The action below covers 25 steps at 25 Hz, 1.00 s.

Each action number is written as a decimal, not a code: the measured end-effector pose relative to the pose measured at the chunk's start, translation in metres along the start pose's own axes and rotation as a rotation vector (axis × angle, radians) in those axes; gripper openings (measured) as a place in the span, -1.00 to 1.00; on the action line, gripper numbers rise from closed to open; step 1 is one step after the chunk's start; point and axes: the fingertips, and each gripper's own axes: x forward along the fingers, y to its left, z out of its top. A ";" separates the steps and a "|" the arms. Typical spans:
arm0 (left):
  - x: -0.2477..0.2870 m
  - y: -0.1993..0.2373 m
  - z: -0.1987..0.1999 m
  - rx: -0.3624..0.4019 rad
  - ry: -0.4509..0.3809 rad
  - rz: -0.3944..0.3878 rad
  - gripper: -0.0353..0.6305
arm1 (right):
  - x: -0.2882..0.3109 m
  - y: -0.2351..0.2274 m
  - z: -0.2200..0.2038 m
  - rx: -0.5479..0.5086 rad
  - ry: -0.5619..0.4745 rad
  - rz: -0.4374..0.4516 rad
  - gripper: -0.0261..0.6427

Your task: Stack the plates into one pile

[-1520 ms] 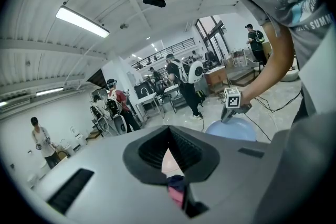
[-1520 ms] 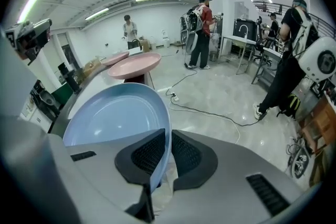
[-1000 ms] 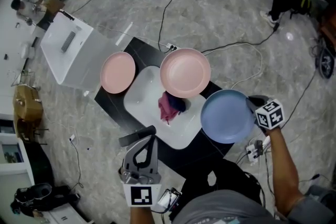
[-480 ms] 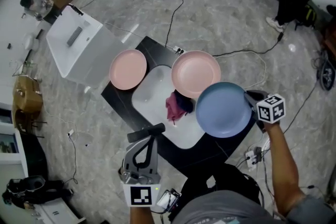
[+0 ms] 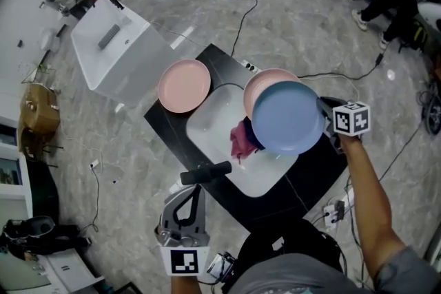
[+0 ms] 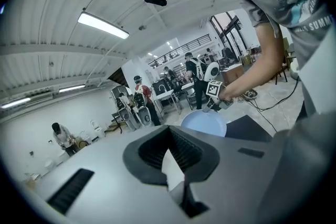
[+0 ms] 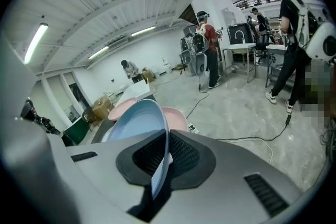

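In the head view my right gripper [image 5: 325,112] is shut on the rim of a blue plate [image 5: 287,117]. The plate hangs over a larger pink plate [image 5: 264,83] and hides most of it. A smaller pink plate [image 5: 184,85] lies on the black table [image 5: 171,132] to the left. In the right gripper view the blue plate [image 7: 134,118] runs edge-on between the jaws of the right gripper [image 7: 160,165], with the pink plate [image 7: 176,118] behind it. My left gripper [image 5: 204,173] is shut and holds nothing, near the table's front edge. The left gripper [image 6: 173,165] points at the blue plate [image 6: 203,122].
A white tray [image 5: 212,113] in the table's middle holds a crumpled magenta and dark cloth [image 5: 242,139]. A white cabinet [image 5: 114,51] stands beyond the table's left corner. Cables and a power strip [image 5: 335,207] lie on the floor. People stand at the far side.
My right gripper has carried the blue plate from the table's right corner up and left until it hangs over the larger pink plate. The left gripper has stayed put.
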 end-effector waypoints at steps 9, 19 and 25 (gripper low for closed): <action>-0.016 0.018 -0.028 -0.018 0.054 0.034 -0.89 | 0.061 -0.009 0.021 0.083 -0.003 -0.032 -0.80; -0.017 0.020 -0.039 -0.033 0.071 0.031 -0.89 | 0.089 -0.029 0.022 0.141 0.022 -0.054 -0.80; -0.015 0.016 -0.045 -0.048 0.079 0.024 -0.89 | 0.098 -0.032 0.018 0.056 0.044 -0.081 -0.79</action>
